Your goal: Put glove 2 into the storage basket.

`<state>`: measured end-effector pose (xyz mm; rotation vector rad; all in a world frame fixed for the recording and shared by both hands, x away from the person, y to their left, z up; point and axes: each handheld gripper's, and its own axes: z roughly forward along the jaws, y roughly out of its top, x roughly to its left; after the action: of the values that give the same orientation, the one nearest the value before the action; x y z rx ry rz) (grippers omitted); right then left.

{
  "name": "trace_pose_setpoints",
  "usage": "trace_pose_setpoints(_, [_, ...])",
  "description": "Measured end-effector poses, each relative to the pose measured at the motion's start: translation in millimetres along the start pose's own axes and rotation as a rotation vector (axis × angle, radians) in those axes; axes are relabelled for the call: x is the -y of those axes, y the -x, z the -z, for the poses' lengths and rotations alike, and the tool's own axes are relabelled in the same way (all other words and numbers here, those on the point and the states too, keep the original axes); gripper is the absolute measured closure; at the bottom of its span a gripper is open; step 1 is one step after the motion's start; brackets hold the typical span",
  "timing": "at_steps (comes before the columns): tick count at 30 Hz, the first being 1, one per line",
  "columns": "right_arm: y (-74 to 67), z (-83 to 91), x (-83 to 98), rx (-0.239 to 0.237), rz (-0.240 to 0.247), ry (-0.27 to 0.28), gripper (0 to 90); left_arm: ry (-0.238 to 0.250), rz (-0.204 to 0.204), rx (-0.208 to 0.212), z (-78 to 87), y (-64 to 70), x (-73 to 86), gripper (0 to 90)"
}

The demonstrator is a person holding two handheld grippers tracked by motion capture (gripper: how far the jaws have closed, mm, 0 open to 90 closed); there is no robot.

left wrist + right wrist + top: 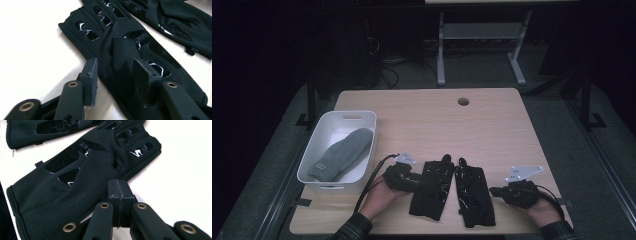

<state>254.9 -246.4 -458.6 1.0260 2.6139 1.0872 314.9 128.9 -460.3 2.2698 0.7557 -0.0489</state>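
Two black pads of the left gripper [116, 80] are standing partly open, astride the wrist-side edge of the left black glove [125, 47]; one pad is lying over the fabric, the other is over bare wood, and they are not yet pinching anything. This glove is lying flat near the front edge of the tabletop [492, 125], just beside the right black glove [473, 192].

The right gripper [119, 195] is resting with its jaws fully closed and holding nothing, just beside the right glove's edge.

Risk, as I am judging it: the pads are reaching only the thin border, so they may be catching one layer and letting it slip, or dragging the glove against its neighbour. Farther out, a white bin [319, 135] with a grey mitten [343, 152] is standing at the left edge, well apart.
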Motion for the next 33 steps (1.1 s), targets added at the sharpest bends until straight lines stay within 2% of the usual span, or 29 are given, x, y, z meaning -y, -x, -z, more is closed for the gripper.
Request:
trace_pose_setpoints(2, [-0.5, -1.7, 0.5, -0.007, 0.006, -0.013, 90.0, -0.011, -0.011, -0.019, -1.6, 1.0, 0.1, 63.9])
trace_pose_setpoints(6, [-1.8, -2.4, 0.6, -0.014, 0.005, -0.024, 90.0, -0.004, 0.005, 0.008, -3.9, 1.3, 0.6, 78.5])
trace_pose_setpoints(8, [-2.3, -2.9, 0.7, -0.019, 0.004, -0.027, 90.0, -0.004, 0.012, 0.012, -2.8, 1.1, 0.6, 81.6])
trace_pose_setpoints(15, [-4.2, -6.2, -0.6, -0.027, 0.019, -0.032, 90.0, -0.006, 0.028, 0.051, 6.7, 5.4, 5.6, 82.3])
trace_pose_setpoints(18, [-5.0, -6.5, -1.4, -0.032, 0.015, -0.039, 90.0, -0.002, 0.023, 0.047, 7.7, 8.3, 5.3, 82.3])
trace_pose_setpoints(24, [-9.0, -11.3, -5.3, -0.047, 0.020, -0.035, 90.0, 0.028, 0.032, 0.054, 5.2, 8.3, 0.9, 82.4])
trace_pose_setpoints(29, [-13.9, -20.3, -12.4, -0.064, 0.050, -0.040, 90.0, 0.080, 0.040, 0.055, 11.0, 6.7, -3.2, 82.6])
trace_pose_setpoints(33, [-15.8, -24.6, -17.8, -0.070, 0.053, -0.039, 90.0, 0.112, 0.031, 0.051, 14.9, 4.8, -9.0, 82.8])
